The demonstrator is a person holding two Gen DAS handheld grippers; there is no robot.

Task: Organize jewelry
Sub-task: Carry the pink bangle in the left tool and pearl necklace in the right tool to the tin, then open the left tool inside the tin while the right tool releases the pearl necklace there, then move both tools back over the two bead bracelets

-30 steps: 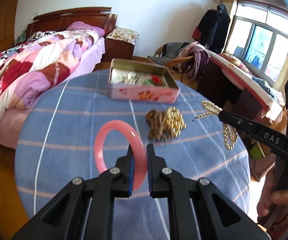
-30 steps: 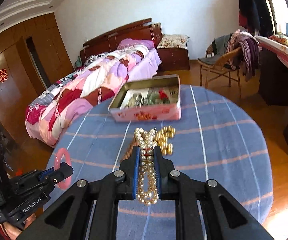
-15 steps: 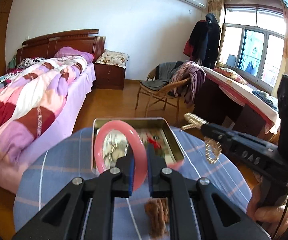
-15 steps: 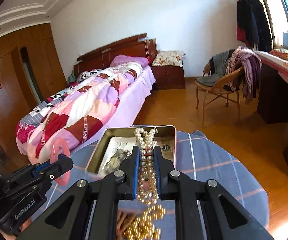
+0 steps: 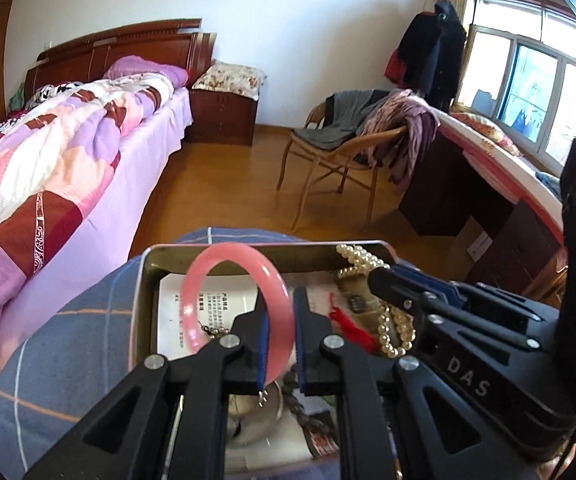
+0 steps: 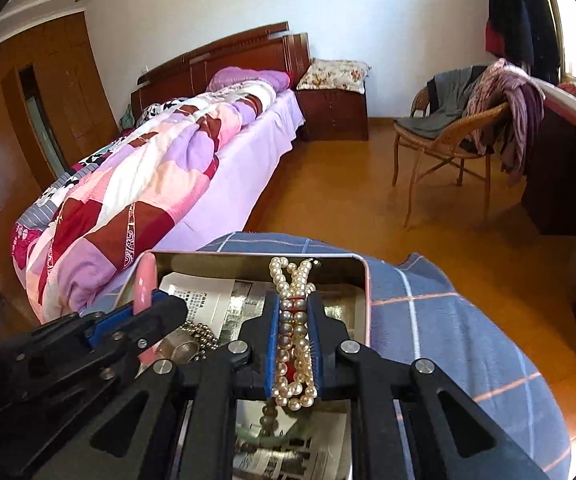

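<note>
1. Taking the tin (image 6: 362, 280) as the landmark: a bed (image 6: 160, 184) with a patchwork quilt stood beyond it to the left, and a wicker chair (image 6: 448, 148) draped with clothes beyond it to the right.
2. The tin sat open on a blue checked tablecloth (image 6: 448, 320), with printed paper (image 5: 212, 304), a small bead chain (image 6: 200, 336) and a red tassel (image 5: 348, 320) lying in it.
3. Over the tin's left half, the left gripper (image 5: 280, 344) was clamped on a pink bangle (image 5: 224, 264), held upright.
4. Over its right half, the right gripper (image 6: 294, 344) was pinched on a pearl necklace (image 6: 294, 320), its loops spilling past both ends of the fingers.
</note>
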